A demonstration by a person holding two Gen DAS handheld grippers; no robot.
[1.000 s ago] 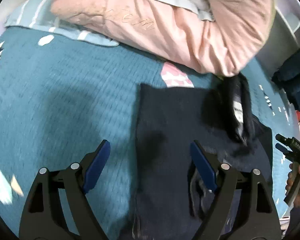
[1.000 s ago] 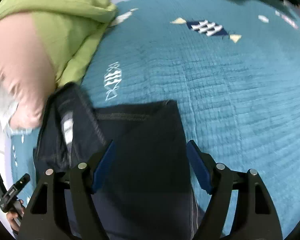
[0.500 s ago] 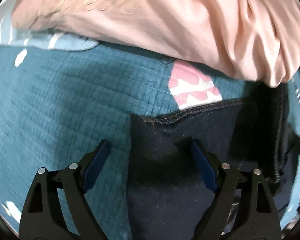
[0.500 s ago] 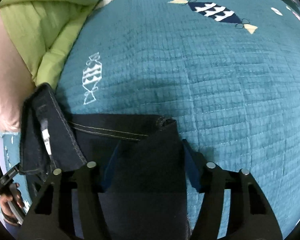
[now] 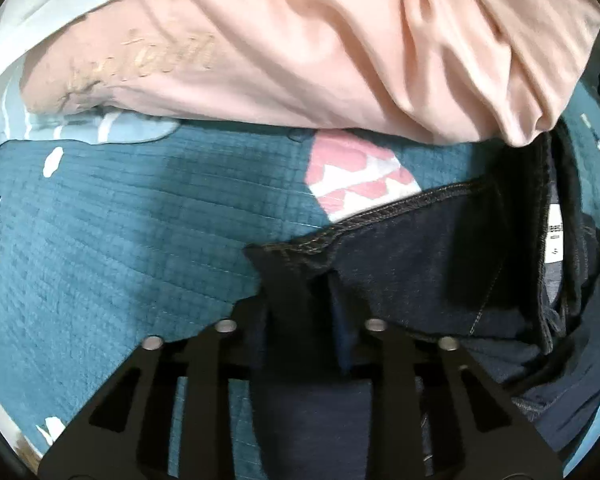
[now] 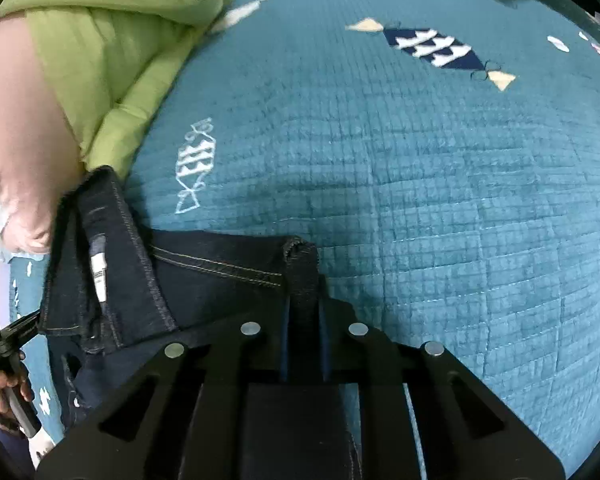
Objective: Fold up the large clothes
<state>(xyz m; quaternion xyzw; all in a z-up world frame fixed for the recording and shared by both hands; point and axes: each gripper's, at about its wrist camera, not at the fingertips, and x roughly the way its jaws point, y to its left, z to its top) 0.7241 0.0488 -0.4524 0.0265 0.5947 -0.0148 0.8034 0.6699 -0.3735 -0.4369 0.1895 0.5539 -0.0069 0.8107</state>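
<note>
Pinching a hem corner of the dark jeans (image 5: 420,264) at lower center of its frame, the left claw (image 5: 300,300) has its jaws closed tight on the denim. The right claw (image 6: 302,300) likewise clamps the other hem corner (image 6: 300,252), lower center of its view. Jeans lie on the teal quilt (image 6: 420,180), pink pillow (image 5: 300,40) upper frame, green blanket (image 6: 100,40) upper left.
</note>
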